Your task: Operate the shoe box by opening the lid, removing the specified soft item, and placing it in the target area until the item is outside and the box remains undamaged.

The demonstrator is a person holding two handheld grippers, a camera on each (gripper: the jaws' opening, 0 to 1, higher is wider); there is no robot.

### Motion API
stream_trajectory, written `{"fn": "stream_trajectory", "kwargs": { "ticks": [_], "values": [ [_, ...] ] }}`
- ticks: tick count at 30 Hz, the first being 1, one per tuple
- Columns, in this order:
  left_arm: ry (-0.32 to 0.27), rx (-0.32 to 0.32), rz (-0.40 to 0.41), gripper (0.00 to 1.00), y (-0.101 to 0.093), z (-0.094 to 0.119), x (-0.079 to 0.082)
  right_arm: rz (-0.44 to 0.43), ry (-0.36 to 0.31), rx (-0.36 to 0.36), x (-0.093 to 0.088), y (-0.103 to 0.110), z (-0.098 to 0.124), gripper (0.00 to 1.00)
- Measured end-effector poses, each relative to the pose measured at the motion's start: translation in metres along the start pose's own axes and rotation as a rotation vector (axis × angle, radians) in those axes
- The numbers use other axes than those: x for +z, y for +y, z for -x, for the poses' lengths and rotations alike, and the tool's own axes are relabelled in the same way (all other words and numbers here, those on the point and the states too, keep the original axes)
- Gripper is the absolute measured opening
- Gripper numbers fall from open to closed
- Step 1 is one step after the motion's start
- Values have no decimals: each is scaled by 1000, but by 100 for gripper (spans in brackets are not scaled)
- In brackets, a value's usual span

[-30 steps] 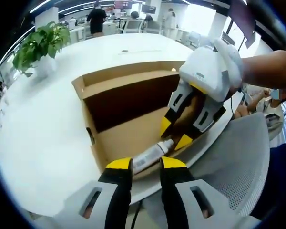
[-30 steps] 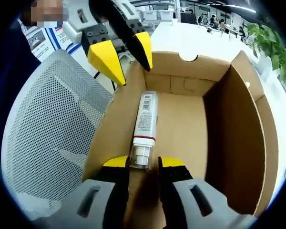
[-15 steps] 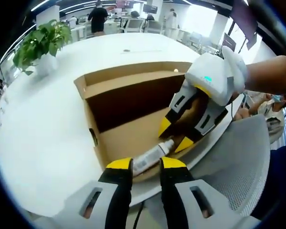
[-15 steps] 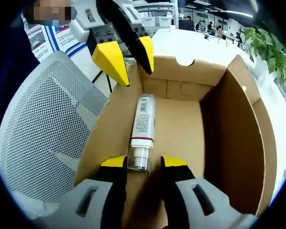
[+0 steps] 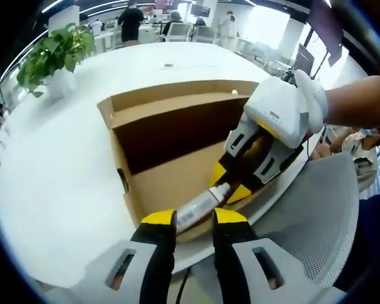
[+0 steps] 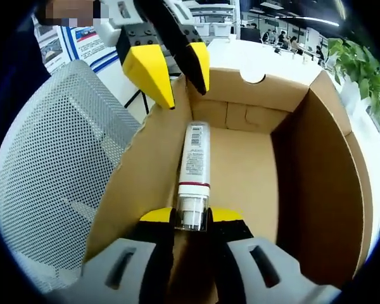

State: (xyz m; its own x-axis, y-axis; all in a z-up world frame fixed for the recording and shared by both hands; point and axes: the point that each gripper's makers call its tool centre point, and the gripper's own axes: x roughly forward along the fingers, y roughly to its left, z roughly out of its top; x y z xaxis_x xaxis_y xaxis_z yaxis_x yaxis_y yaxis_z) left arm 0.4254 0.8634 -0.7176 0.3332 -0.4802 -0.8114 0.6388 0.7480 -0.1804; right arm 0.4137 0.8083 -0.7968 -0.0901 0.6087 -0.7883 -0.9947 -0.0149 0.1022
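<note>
An open cardboard shoe box [image 5: 171, 120] [image 6: 304, 164] lies on the white table [image 5: 50, 177]. Inside, along one side wall, lies a white tube [image 6: 194, 161] [image 5: 196, 206] with a barcode label, a red band and a pale cap. My right gripper [image 6: 192, 216] reaches into the box, and its yellow-tipped jaws are shut on the tube's cap end; in the left gripper view it [image 5: 229, 185] comes in from the right. My left gripper [image 5: 194, 218] [image 6: 177, 73] is open, held just above the box's end wall at the tube's far end, touching nothing.
A grey mesh chair [image 5: 316, 215] [image 6: 44, 171] stands against the table edge beside the box. A potted plant [image 5: 54, 57] [image 6: 361, 60] stands on the table beyond the box. People and desks are far behind.
My right gripper's jaws have closed in onto the tube's cap, which stood free between them before. The left gripper has stayed open over the box's end.
</note>
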Motion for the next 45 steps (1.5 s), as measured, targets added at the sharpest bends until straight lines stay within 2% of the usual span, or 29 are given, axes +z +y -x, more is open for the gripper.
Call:
{"fn": "stream_trajectory", "kwargs": {
  "ticks": [14,24,28,39,45],
  "values": [
    [11,-13,-15,20,-2,-12,8,-56,-47,-49,11,-9,35,17],
    [48,-39,-14,20,-5,-27,13,-61,-73,-72,23,-10,56,17],
    [74,-53,-15,20,-9,-34,10,-57,-85,-76,28,-8,63,17],
    [75,-73,-14,20,-17,-42,13,-36,-76,-82,31,-8,82,16],
    [59,-86,-13,20,-23,-44,19,-42,-31,-68,28,-4,92,15]
  ]
}}
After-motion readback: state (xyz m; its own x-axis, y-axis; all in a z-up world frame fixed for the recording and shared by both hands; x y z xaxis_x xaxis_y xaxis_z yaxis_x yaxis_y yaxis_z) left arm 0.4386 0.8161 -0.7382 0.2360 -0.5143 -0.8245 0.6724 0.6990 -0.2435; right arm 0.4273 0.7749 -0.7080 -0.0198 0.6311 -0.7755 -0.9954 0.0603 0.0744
